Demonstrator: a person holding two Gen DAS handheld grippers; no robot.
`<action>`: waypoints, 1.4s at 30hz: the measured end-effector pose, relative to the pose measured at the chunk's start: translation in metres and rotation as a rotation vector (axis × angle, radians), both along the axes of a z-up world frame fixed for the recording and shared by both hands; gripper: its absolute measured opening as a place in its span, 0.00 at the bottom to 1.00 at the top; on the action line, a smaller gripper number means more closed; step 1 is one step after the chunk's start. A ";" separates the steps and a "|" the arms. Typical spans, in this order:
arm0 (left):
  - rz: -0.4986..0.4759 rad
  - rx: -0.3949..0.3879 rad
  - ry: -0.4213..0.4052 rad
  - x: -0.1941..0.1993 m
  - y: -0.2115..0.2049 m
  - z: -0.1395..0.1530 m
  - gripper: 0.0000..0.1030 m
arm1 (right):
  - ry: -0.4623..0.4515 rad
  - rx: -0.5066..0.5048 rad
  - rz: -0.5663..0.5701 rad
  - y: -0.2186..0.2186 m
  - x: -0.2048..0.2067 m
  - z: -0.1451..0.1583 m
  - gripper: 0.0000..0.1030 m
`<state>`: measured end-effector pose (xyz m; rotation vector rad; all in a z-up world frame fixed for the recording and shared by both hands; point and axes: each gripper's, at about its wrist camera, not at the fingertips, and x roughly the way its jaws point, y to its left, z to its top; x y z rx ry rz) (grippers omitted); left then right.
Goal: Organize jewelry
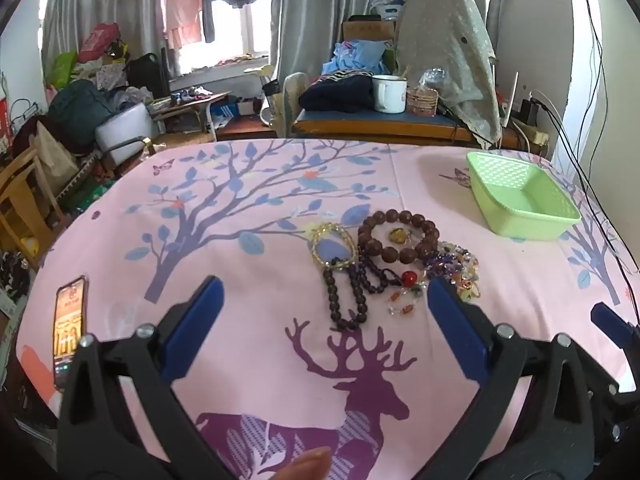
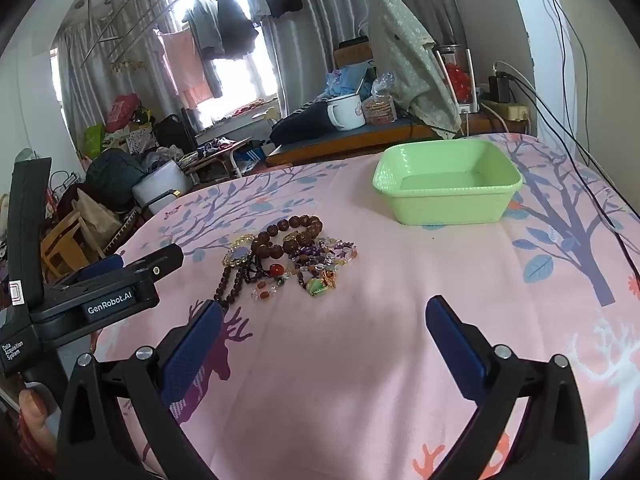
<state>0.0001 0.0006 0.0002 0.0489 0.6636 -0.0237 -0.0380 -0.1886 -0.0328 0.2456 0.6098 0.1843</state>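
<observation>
A pile of jewelry lies on the pink printed cloth: a large brown bead bracelet (image 1: 394, 236), a yellow crystal bracelet (image 1: 334, 245), dark purple bead strands (image 1: 352, 296) and mixed coloured stone bracelets (image 1: 456, 266). The pile also shows in the right wrist view (image 2: 288, 262). An empty green plastic basket (image 1: 520, 200) (image 2: 448, 184) stands to the right of the pile. My left gripper (image 1: 324, 292) is open and empty, just short of the pile. My right gripper (image 2: 324, 316) is open and empty, nearer than the pile and basket.
A phone (image 1: 70, 328) with a lit screen lies on the cloth at the left. The left gripper's body (image 2: 92, 288) shows at the left of the right wrist view. Beyond the cloth's far edge stands a desk with a white mug (image 1: 390, 94) and clutter.
</observation>
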 end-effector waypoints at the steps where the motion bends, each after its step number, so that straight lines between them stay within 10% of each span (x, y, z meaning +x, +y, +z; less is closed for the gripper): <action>1: -0.002 0.000 -0.003 0.000 0.000 0.001 0.95 | -0.008 -0.003 -0.002 0.000 0.000 0.000 0.74; 42: 0.010 0.003 -0.192 -0.009 0.004 0.025 0.95 | -0.094 -0.140 -0.026 0.005 0.009 0.033 0.74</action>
